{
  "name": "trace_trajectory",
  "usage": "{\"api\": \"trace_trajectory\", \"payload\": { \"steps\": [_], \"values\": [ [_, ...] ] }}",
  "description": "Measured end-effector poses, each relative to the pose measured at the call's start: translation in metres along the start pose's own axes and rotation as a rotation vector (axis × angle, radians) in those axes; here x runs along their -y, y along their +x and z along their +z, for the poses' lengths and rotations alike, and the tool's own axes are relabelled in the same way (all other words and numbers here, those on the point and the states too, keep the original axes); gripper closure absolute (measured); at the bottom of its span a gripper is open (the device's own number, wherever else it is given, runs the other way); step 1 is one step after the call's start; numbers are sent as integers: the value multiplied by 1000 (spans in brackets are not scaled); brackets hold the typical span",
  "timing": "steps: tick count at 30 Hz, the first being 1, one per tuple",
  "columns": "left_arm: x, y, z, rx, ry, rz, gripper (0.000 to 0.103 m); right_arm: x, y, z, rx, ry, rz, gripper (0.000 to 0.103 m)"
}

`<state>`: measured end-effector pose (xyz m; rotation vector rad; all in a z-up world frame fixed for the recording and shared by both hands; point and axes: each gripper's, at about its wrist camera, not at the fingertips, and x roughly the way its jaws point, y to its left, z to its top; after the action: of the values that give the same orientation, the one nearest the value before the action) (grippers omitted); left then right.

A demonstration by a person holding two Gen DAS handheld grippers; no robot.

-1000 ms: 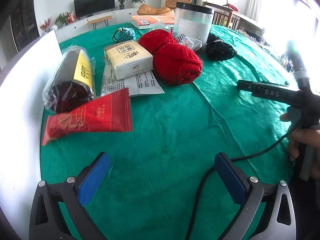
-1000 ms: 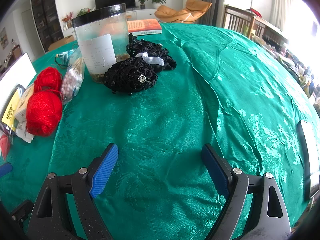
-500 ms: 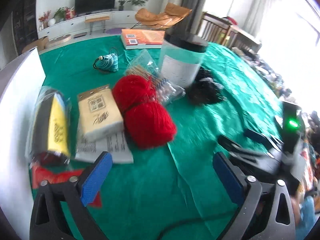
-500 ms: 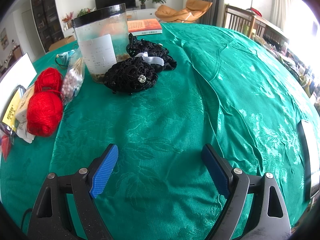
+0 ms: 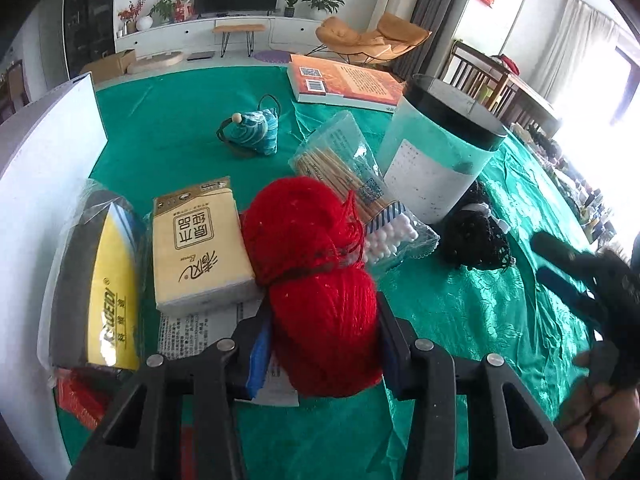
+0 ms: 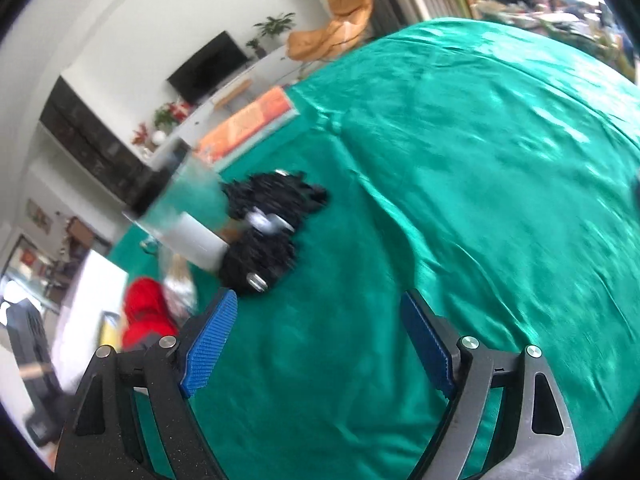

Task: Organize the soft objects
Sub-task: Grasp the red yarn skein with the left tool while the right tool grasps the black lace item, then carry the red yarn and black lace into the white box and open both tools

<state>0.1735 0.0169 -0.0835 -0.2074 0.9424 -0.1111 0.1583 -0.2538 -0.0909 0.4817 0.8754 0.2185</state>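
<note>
A red double ball of yarn (image 5: 316, 272) lies on the green tablecloth (image 5: 460, 312). My left gripper (image 5: 322, 344) is shut on its near ball, blue pads pressed into both sides. The yarn also shows blurred in the right wrist view (image 6: 146, 314). Two black lace pieces (image 6: 266, 220) lie beside the clear jar; one shows in the left wrist view (image 5: 476, 240). My right gripper (image 6: 316, 344) is open and empty, tilted above bare cloth to the right of the lace; it shows in the left wrist view (image 5: 576, 276).
A clear jar with a black lid (image 5: 436, 152), a cotton swab bag (image 5: 360, 196), a tissue pack (image 5: 202, 244), a black-and-yellow roll (image 5: 96, 288), a small blue pouch (image 5: 252, 132), a book (image 5: 344, 84) and a white board (image 5: 44, 168) crowd the table's left half.
My left gripper moved forward onto the red yarn and closed on its near ball. My right gripper tilted and swung, its view now blurred.
</note>
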Motion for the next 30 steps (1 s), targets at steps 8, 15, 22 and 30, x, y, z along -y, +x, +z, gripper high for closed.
{"api": "trace_trajectory", "payload": {
  "steps": [8,15,22,30],
  "values": [
    [-15,-52,1,43,-42,-96,58,-44,87,32,-275,-220,-19,64],
    [-47,-112,8,142,-106,-147,58,-56,21,59,-49,-294,-145,69],
    [-118,-191,-5,244,-181,-61,58,-147,-55,57,77,-468,-13,69],
    [-215,-259,-55,262,-260,221,53,-313,-76,-55,-114,-566,465,69]
  ]
}}
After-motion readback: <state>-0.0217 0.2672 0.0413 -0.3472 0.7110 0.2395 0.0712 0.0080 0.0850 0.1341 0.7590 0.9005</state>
